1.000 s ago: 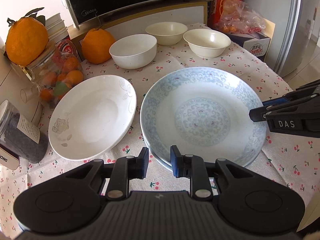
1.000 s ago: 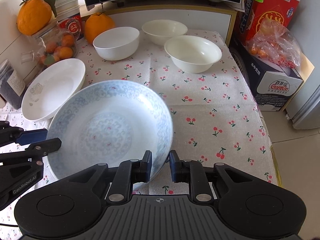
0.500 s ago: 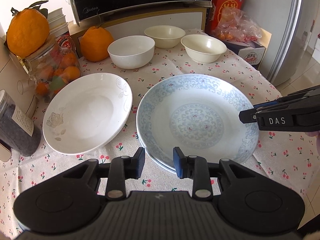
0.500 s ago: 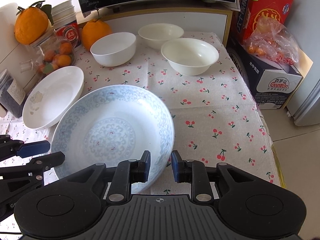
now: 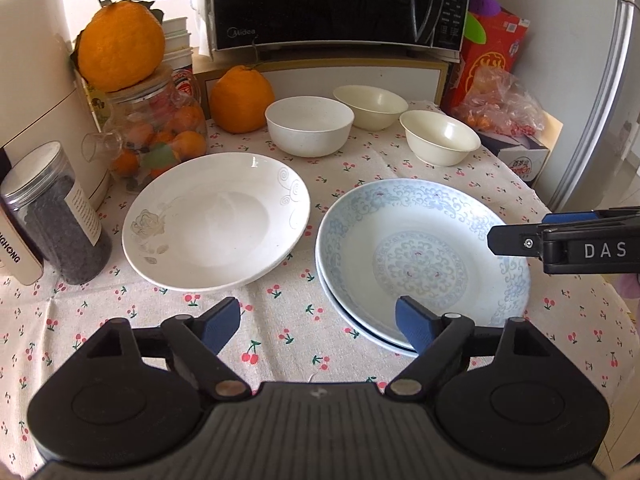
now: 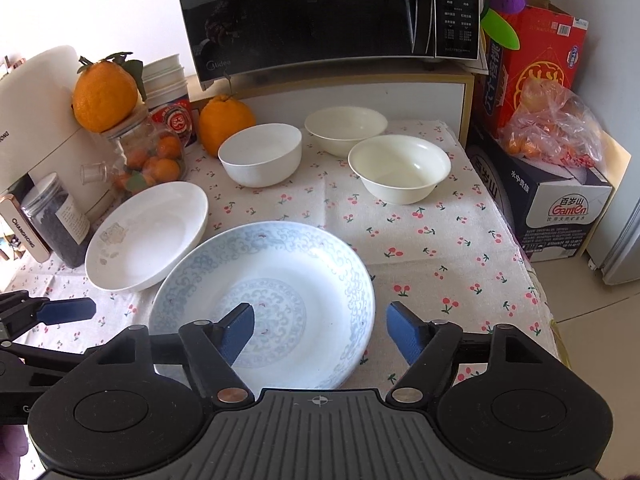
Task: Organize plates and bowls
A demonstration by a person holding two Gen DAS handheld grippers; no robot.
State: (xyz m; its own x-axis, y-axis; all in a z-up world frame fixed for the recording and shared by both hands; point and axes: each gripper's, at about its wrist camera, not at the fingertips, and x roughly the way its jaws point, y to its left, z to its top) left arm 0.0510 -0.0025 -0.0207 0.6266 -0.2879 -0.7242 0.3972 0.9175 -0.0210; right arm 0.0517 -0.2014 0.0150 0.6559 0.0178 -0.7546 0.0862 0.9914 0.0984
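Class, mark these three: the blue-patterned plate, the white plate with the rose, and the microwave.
blue-patterned plate [image 5: 420,264], left wrist view, centre medallion.
white plate with the rose [image 5: 224,220], left wrist view, bare well.
microwave [image 6: 304,12], right wrist view, dark door glass.

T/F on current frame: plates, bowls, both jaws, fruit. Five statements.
1. Both the left gripper and the right gripper have jaws spread open. True.
2. The blue patterned plate sits on top of another plate. True, a second rim shows beneath it.
3. The white plate is stacked on the blue one. False, it lies beside it on the tablecloth.
4. Four bowls stand near the microwave. False, three.
5. An orange rests on the glass jar. True.
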